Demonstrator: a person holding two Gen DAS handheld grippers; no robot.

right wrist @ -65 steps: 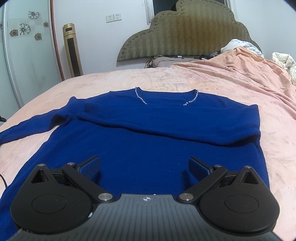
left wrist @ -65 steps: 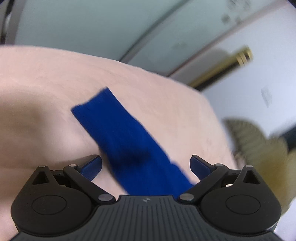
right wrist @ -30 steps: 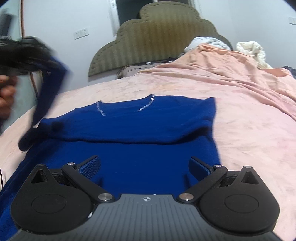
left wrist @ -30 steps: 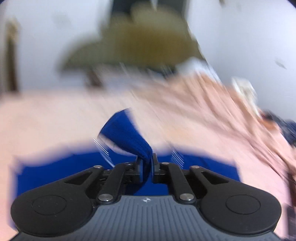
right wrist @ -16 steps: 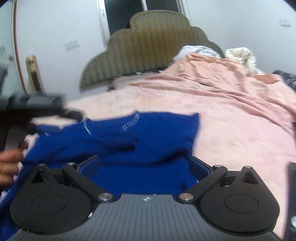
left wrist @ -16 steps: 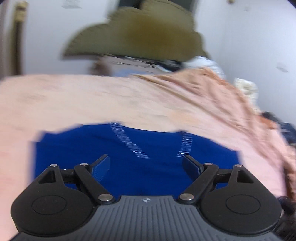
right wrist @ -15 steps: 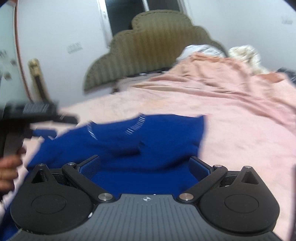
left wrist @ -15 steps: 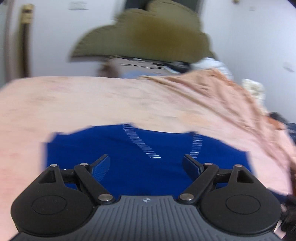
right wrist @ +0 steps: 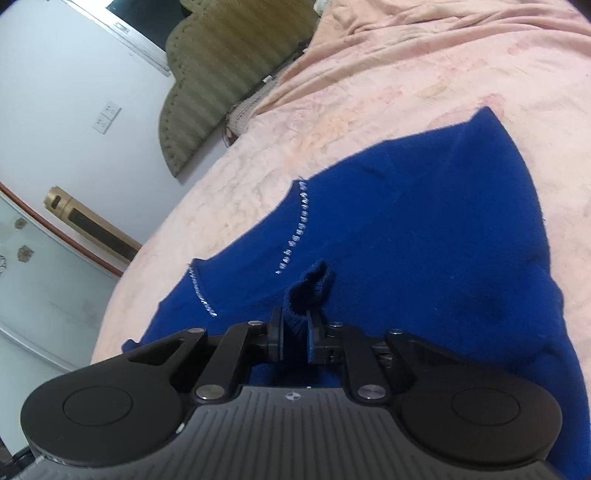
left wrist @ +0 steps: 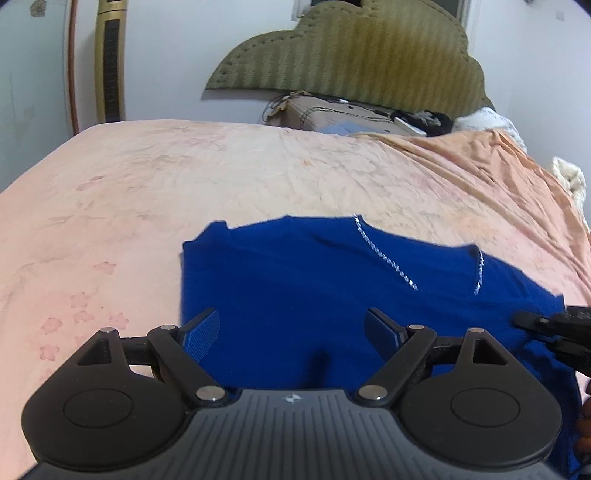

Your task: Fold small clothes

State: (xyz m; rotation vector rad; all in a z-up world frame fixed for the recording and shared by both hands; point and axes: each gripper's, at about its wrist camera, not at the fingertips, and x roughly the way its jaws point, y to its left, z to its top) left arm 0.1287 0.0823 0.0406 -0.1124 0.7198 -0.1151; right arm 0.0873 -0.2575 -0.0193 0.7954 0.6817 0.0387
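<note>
A royal-blue sweater [left wrist: 303, 280] with a line of sparkly beads at the neckline [left wrist: 386, 260] lies on the pink bed, its sleeves folded in over the body. My left gripper [left wrist: 291, 328] is open and empty just above the sweater's left side. My right gripper [right wrist: 294, 334] is shut on a sleeve cuff [right wrist: 310, 291] that lies across the sweater's chest [right wrist: 424, 221]. Part of the right gripper [left wrist: 554, 325] shows at the right edge of the left wrist view.
The pink bedspread [left wrist: 184, 184] spreads to the left and beyond the sweater. An olive padded headboard [left wrist: 351, 55], a cluttered box [left wrist: 332, 114] and a gold tower fan [left wrist: 109, 59] stand at the far wall. Rumpled bedding [right wrist: 443, 22] lies to the right.
My left gripper carried the left sleeve over the sweater, let it go and opened. My right gripper tilted, dropped to the sweater and shut on the sleeve cuff.
</note>
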